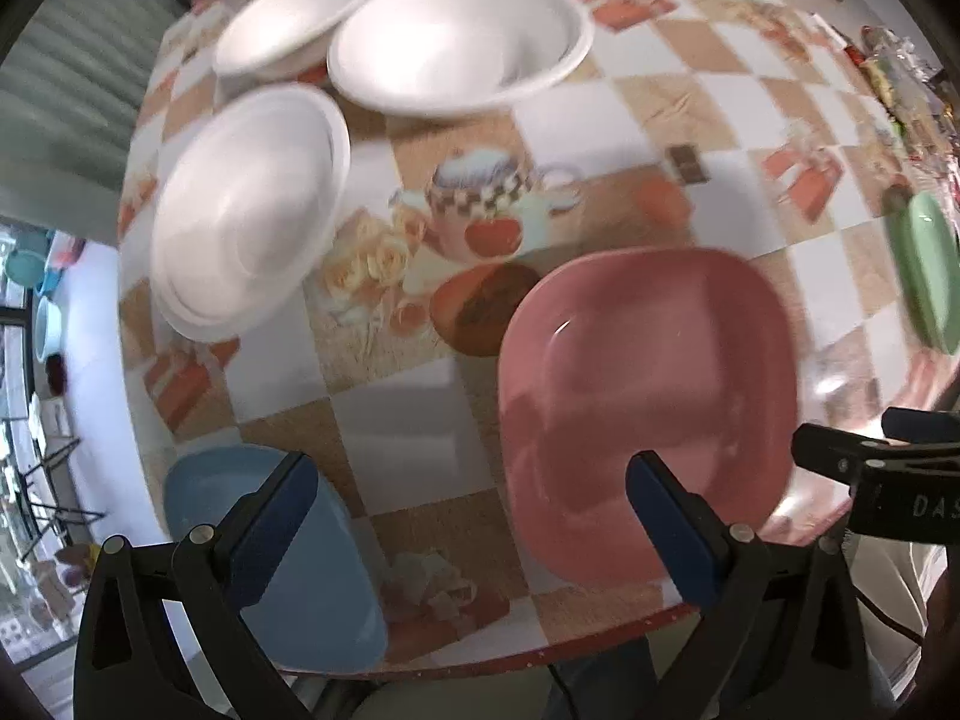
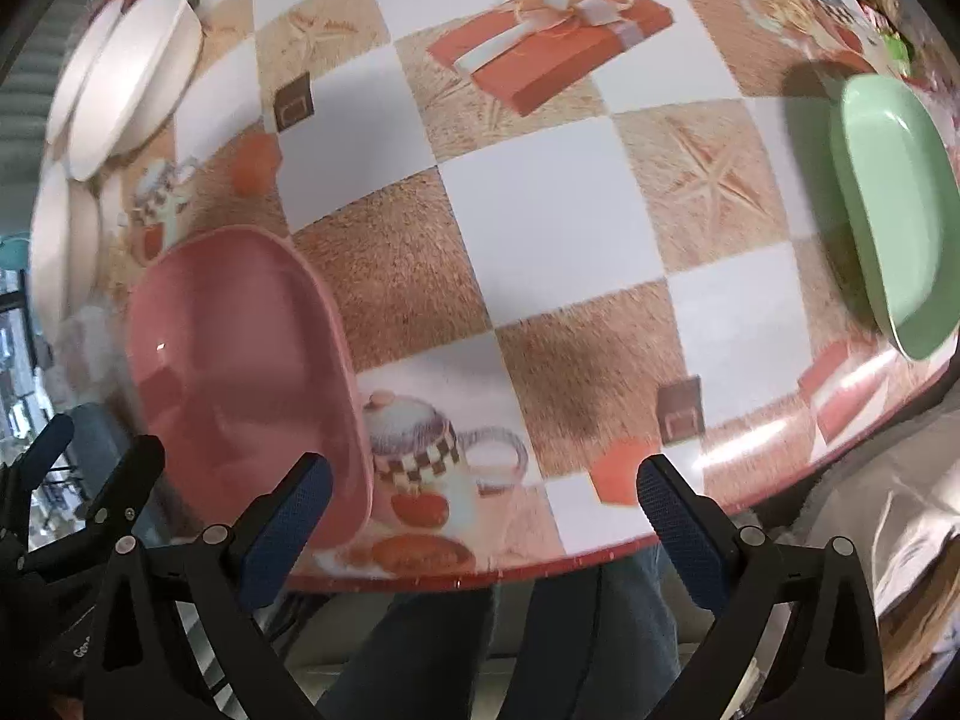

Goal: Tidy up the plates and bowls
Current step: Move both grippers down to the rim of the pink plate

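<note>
Round table (image 2: 540, 228) with a checkered gift-print cloth, dishes scattered. Both the left gripper (image 1: 474, 534) and right gripper (image 2: 480, 534) hang spread and empty at the near edge, so it's probably the very start. Pink plate (image 1: 648, 396) sits closest between them, blue plate (image 1: 312, 570) left, green plate (image 2: 894, 210) far right, white bowls (image 1: 456, 36) at the back (blurry); next up looks like nipping the pink rim.

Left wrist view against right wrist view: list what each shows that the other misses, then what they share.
Only the left wrist view shows the blue plate at the near table edge and all three white bowls, including the nearest white bowl in full.

Only the right wrist view shows the printed red gift box and the person's jeans under the table.

Both show the pink plate, the green plate, the checkered tablecloth, and an open, empty hand-held gripper: left, right.
</note>
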### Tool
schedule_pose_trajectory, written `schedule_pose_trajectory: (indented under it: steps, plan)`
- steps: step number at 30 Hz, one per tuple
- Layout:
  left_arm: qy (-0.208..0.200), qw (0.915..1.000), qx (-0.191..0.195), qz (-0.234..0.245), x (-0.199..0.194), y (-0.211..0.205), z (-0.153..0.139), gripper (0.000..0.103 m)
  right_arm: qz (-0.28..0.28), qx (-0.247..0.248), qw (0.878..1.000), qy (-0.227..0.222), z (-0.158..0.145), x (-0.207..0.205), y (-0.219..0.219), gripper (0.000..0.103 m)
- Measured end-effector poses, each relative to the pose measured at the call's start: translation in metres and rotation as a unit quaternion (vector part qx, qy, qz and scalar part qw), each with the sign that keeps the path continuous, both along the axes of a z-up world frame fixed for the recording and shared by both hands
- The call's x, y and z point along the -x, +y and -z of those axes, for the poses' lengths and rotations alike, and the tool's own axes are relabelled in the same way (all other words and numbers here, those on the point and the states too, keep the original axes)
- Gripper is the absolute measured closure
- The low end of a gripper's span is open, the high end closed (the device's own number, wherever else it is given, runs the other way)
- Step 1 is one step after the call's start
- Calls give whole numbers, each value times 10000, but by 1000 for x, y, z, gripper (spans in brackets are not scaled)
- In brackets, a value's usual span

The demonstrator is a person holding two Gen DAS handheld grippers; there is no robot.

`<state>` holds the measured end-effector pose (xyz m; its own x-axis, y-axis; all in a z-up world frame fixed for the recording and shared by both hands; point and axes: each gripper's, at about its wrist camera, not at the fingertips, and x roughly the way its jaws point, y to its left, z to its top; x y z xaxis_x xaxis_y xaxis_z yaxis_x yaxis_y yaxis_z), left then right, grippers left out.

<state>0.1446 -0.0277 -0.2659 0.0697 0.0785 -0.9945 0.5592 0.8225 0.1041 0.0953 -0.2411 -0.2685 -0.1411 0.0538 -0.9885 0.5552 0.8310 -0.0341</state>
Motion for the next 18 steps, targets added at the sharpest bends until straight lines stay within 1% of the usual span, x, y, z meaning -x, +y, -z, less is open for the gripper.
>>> schedule_pose_trajectory:
  steps: [3,6,8,11,14,18]
  plan:
    - [35,10000,-27,-17,-2,0,11,0,-105,152,9998,120,9,-3,-1,1]
    - [56,10000,-49,-33,-2,-2,18,0,-360,389,9984,214,14,-4,-2,1]
    - [78,9999,-35,-63,-3,-4,22,0,-480,439,9976,236,16,-7,-1,1]
    - [159,9997,-21,-162,-3,-7,29,0,-541,461,9972,244,17,-6,-5,1]
    - [244,9993,75,-279,-3,-12,36,0,-547,604,9964,218,12,-4,-12,1]
    - [305,9989,170,-298,2,-25,40,0,-660,847,9937,312,5,5,-30,1]
